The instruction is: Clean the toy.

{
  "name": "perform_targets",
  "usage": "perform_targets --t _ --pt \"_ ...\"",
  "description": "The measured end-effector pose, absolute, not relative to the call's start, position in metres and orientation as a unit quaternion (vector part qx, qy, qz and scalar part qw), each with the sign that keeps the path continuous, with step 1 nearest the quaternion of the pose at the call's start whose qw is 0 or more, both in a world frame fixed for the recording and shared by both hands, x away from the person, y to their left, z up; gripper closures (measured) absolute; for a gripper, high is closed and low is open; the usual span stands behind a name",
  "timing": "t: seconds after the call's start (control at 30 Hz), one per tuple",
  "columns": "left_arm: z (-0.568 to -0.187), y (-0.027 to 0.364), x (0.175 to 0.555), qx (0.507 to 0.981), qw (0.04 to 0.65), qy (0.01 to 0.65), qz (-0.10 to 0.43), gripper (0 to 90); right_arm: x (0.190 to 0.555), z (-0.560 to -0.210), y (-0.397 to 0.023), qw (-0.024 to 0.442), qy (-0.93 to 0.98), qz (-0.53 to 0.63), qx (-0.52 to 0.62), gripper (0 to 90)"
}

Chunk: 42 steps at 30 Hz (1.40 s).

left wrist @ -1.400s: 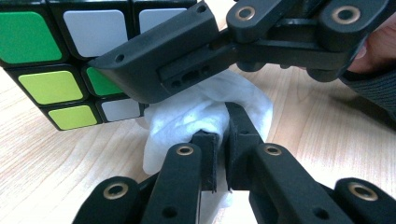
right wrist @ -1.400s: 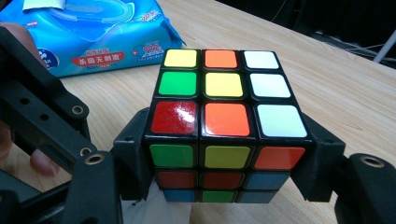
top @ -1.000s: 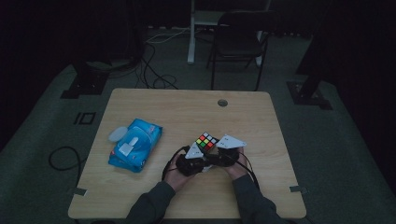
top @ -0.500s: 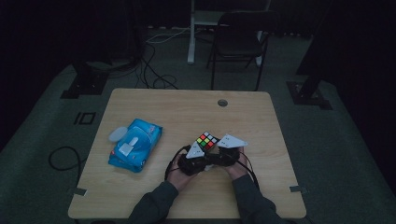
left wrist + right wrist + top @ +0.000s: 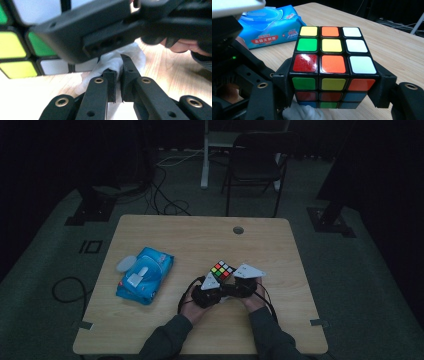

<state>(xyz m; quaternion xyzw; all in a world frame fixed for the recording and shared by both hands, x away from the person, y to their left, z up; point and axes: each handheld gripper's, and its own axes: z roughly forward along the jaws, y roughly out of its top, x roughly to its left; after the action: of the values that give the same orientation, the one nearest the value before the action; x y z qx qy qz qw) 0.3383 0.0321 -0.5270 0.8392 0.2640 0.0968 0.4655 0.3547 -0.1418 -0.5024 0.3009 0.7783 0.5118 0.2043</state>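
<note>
Both grippers meet near the front middle of the table (image 5: 280, 240), left gripper (image 5: 207, 292) just beside right gripper (image 5: 242, 282). The cube (image 5: 223, 270) sits between the right one's jaws, just behind the hands. The wipes pack (image 5: 145, 275) lies well apart to the left, a white tissue (image 5: 117, 60) under the cube.

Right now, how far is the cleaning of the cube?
Done: the right claw is clamped on the cube, and the left claw pinches a white wipe taken, presumably, from the blue pack. In hand: the wipe sits under the cube. How much wiping remains, I cannot tell.
</note>
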Motion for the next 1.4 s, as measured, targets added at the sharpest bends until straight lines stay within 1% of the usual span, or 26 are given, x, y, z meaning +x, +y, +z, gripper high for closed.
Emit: perform_targets --t 0.4,1.17,1.4 --pt "-0.5175 0.0349 0.3333 0.828 0.483 0.264 0.107 85.8 0.3553 -0.5014 -0.144 0.206 0.774 0.517 0.304 34.2" --pt "-0.5199 0.0273 0.3372 0.82 0.496 0.266 0.107 85.7 0.356 -0.5029 -0.1433 0.197 0.768 0.522 0.314 34.2" --pt "-0.523 0.0269 0.3377 0.827 0.484 0.263 0.109 85.7 0.3561 -0.5026 -0.1442 0.197 0.767 0.523 0.315 34.2"
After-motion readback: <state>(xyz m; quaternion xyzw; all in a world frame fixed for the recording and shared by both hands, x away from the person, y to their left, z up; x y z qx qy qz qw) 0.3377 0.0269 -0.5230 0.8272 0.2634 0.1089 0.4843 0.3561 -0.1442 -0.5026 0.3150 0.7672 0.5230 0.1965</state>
